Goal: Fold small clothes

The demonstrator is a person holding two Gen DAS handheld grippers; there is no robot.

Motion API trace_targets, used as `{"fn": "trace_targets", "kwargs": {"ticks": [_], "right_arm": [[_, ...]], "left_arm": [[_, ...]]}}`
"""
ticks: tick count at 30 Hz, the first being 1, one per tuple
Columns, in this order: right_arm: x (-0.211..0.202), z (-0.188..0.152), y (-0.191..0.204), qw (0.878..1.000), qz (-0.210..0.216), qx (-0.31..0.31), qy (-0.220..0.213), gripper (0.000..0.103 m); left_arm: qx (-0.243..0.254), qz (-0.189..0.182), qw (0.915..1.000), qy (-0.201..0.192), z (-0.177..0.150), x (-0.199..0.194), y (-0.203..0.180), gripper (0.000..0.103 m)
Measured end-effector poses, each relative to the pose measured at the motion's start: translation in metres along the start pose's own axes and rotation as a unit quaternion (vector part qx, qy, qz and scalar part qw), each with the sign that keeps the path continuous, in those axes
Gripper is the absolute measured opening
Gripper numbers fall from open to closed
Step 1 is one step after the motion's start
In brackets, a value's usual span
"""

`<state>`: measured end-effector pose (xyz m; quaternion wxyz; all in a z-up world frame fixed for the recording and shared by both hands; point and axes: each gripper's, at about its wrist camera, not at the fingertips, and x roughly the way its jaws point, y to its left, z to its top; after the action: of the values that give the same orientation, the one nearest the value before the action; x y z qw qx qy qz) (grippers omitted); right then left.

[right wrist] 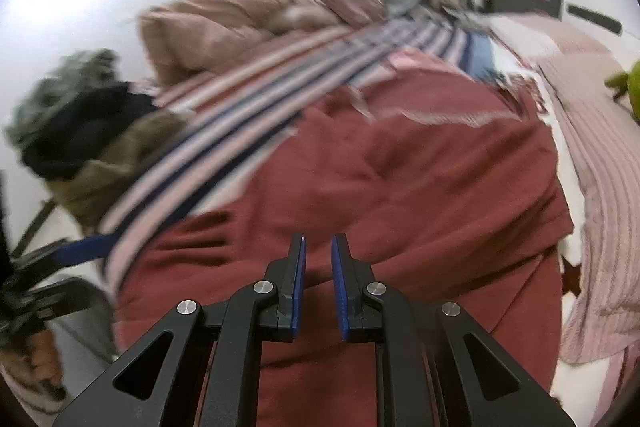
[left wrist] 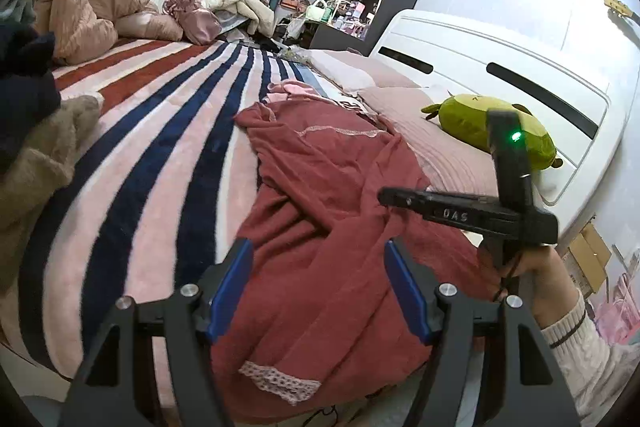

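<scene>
A rumpled brick-red knit garment with pale pink lace trim (left wrist: pixel 328 211) is lying on the pink, navy and red striped fleece blanket (left wrist: pixel 160 131) covering the bed. The left gripper (left wrist: pixel 318 259) is hovering over it, blue pads spread wide and gripping nothing. The right gripper (right wrist: pixel 319 247) is hanging above the same cloth, fingers nearly clenched, a thin gap showing, nothing pinched between them
</scene>
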<state>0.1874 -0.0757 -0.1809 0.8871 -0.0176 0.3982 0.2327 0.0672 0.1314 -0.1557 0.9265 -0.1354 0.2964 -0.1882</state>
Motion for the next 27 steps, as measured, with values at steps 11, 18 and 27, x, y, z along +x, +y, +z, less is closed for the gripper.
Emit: {"fn": "trace_targets", "kwargs": {"ticks": [11, 18, 27], "right_arm": [[-0.020, -0.061, -0.052, 0.997, -0.013, 0.067, 0.043, 0.004], [-0.047, -0.053, -0.043, 0.994, 0.053, 0.091, -0.009, 0.012], [-0.010, -0.050, -0.017, 0.991, 0.092, 0.093, 0.022, 0.059]], "left_arm": [[0.007, -0.035, 0.9988, 0.034, -0.001, 0.029, 0.000, 0.066], [0.022, -0.016, 0.9966, 0.078, -0.009, 0.059, -0.010, 0.066], [0.036, -0.004, 0.9935, 0.108, -0.021, 0.063, -0.009, 0.016]]}}
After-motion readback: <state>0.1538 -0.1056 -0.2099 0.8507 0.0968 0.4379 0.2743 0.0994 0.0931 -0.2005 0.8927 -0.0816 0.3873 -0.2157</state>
